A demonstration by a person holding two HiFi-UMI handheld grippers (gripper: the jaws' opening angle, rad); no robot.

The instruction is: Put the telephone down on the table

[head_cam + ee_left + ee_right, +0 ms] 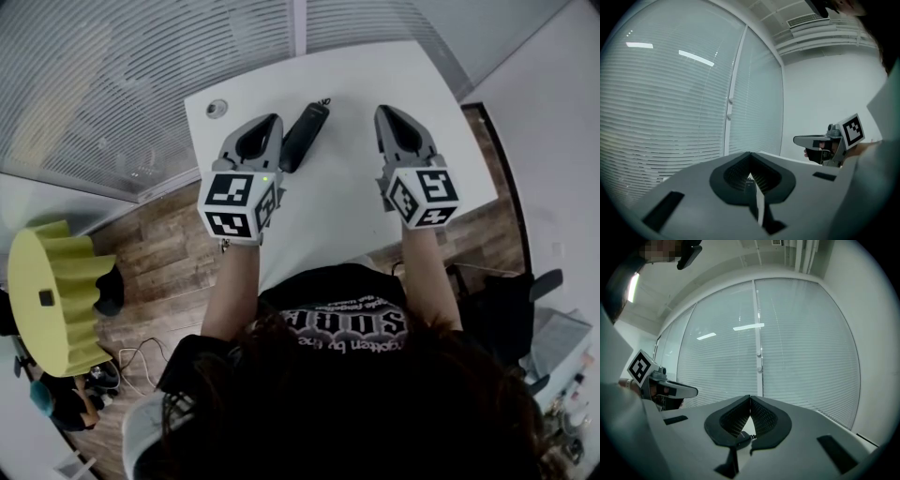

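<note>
Telephone (305, 136): black handset, lying on the white table (347, 202), upper centre of frame.
Left gripper (274, 119): just left of the telephone, jaws closed, empty.
Right gripper (383, 112): right of the telephone and apart from it, jaw tips together, holding nothing.

Telephone (305, 136): laid on the bench (347, 211), near its far edge.
Left gripper (273, 120): held just left of the telephone.
Right gripper (383, 112): held to its right, apart.
Round port (217, 109): set in the far left corner.
</note>
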